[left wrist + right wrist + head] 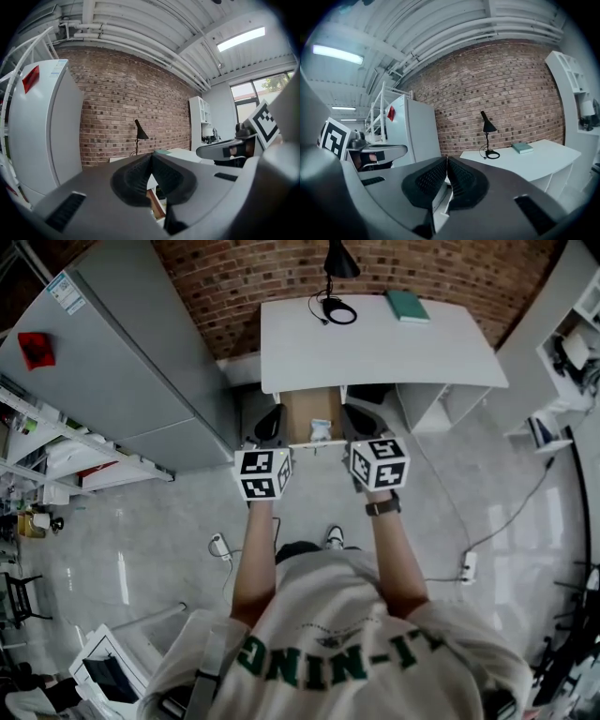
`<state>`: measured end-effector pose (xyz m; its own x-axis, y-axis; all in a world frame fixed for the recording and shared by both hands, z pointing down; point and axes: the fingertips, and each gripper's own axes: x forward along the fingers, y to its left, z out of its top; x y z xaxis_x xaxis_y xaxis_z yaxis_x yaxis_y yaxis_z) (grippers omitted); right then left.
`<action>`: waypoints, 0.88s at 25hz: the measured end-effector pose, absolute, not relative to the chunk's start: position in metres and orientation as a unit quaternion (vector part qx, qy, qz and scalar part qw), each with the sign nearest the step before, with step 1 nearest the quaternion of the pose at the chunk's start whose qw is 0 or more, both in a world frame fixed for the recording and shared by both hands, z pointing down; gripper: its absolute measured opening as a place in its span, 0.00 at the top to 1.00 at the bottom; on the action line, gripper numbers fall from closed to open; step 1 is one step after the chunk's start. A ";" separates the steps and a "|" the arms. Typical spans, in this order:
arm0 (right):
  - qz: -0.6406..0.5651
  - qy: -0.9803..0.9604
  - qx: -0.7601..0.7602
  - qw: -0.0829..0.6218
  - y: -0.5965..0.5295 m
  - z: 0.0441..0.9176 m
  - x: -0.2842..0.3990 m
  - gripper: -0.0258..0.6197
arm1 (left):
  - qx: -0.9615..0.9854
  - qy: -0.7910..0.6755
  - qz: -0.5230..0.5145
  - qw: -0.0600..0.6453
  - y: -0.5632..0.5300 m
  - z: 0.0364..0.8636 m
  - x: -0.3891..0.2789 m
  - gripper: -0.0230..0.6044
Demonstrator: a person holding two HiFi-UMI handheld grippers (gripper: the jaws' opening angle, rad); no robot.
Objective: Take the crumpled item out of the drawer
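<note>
In the head view the open drawer [302,412] sticks out from under the white desk [375,348], showing a wood-coloured bottom. A small pale crumpled item [320,431] lies near its front edge. My left gripper [273,420] hangs at the drawer's left side and my right gripper [359,416] at its right side, both pointing toward the desk. In the left gripper view the left gripper [151,158] has its pads pressed together with nothing between them. The right gripper [446,161] in its own view is likewise shut and empty. Neither touches the crumpled item.
On the desk stand a black lamp [336,273] with a coiled cord and a green book [407,305]. A tall grey cabinet [112,362] stands to the left, white shelving [572,343] to the right. A power strip [469,566] and cables lie on the floor.
</note>
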<state>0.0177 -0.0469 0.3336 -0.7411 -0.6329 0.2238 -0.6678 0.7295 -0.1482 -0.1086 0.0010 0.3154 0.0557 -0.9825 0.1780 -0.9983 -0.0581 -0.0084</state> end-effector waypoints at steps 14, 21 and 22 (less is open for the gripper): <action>0.190 -0.912 0.342 0.121 -0.117 0.416 0.023 0.95 | 0.717 -0.672 0.139 0.119 -0.057 0.413 -0.110 0.97; 0.197 -0.907 0.338 0.156 -0.147 0.460 0.008 0.95 | 0.726 -0.647 0.164 0.165 -0.101 0.467 -0.116 0.97; 0.201 -0.905 0.338 0.160 -0.151 0.467 0.006 0.95 | 0.728 -0.642 0.167 0.172 -0.108 0.476 -0.116 0.97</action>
